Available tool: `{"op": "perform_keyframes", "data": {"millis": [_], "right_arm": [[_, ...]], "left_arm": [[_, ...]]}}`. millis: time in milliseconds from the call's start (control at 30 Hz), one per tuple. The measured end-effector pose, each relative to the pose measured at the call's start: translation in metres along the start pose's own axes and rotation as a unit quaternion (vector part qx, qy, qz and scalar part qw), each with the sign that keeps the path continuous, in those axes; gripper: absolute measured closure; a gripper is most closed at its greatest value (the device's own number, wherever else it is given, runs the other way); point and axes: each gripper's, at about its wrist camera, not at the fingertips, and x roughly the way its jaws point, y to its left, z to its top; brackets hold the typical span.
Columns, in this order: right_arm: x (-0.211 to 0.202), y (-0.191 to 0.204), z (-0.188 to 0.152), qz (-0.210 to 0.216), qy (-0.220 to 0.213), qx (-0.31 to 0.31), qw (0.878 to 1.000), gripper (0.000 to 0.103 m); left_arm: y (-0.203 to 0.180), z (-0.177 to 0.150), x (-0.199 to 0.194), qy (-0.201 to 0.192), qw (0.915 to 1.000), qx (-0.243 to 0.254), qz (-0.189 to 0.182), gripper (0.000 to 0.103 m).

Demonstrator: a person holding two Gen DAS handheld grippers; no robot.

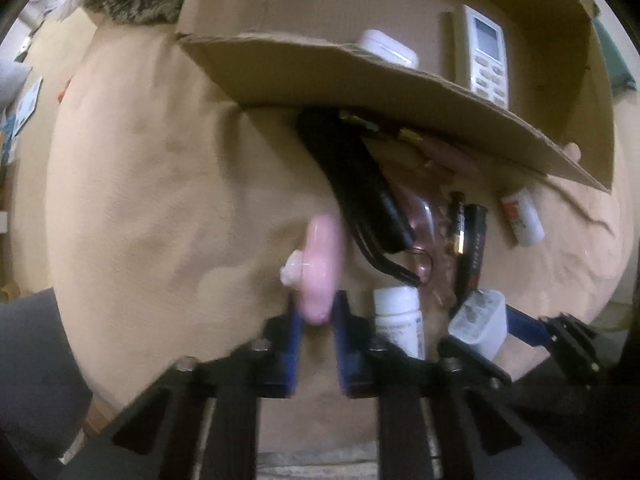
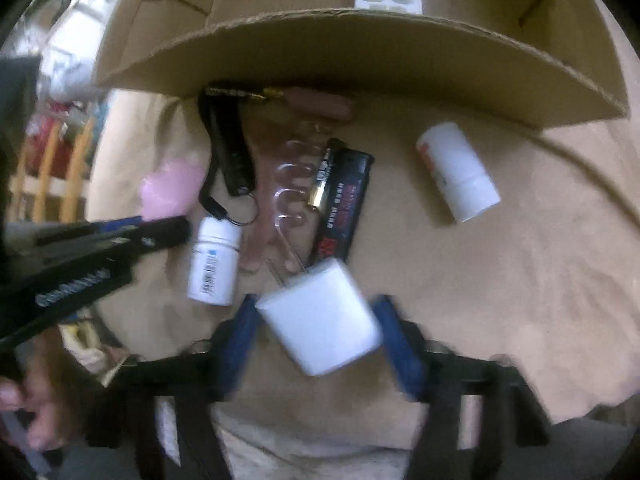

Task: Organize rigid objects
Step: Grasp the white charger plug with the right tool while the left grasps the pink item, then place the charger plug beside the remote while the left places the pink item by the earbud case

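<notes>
The left gripper has its jaws closed on a pink tube. The right gripper holds a white charger between its jaws, prongs pointing forward. Ahead of both jaws lie bottles, batteries and a cardboard box.

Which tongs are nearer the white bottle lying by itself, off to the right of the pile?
Right. The right tongs, around the white charger, sit below-left of that bottle. The left tongs, around the pink item, are beyond the pile.
</notes>
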Motion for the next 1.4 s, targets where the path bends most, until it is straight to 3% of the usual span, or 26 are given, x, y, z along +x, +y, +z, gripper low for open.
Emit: {"op": "perform_keyframes", "data": {"millis": [300,567,767,867,967,1267,1400], "right_arm": [[-0.014,-0.004,-0.002,0.018,-0.040,0.006,0.999,0.044],[-0.036,-0.002,-0.007,0.044,-0.092,0.006,0.995,0.044],[-0.062,-0.012,-0.009,0.061,-0.128,0.006,0.990,0.044],[-0.085,-0.011,-0.006,0.096,-0.160,0.007,0.982,0.044],[-0.110,-0.008,-0.003,0.096,-0.195,-0.006,0.976,0.044],[-0.151,-0.013,0.030,0.104,-0.232,-0.013,0.967,0.044],[-0.156,-0.020,0.053,0.088,-0.239,-0.012,0.967,0.044]], "left_arm": [[0.002,-0.007,-0.021,-0.047,0.9989,0.002,-0.002,0.092],[0.002,-0.012,-0.051,-0.106,0.9939,0.021,0.024,0.092],[-0.003,-0.019,-0.081,-0.160,0.9862,0.028,0.035,0.092],[-0.009,-0.022,-0.100,-0.183,0.9821,0.032,0.031,0.092],[-0.017,-0.020,-0.120,-0.208,0.9769,0.042,0.025,0.092],[-0.028,0.011,-0.167,-0.256,0.9647,0.061,0.012,0.092],[-0.031,0.037,-0.170,-0.253,0.9648,0.069,0.013,0.092]]}}
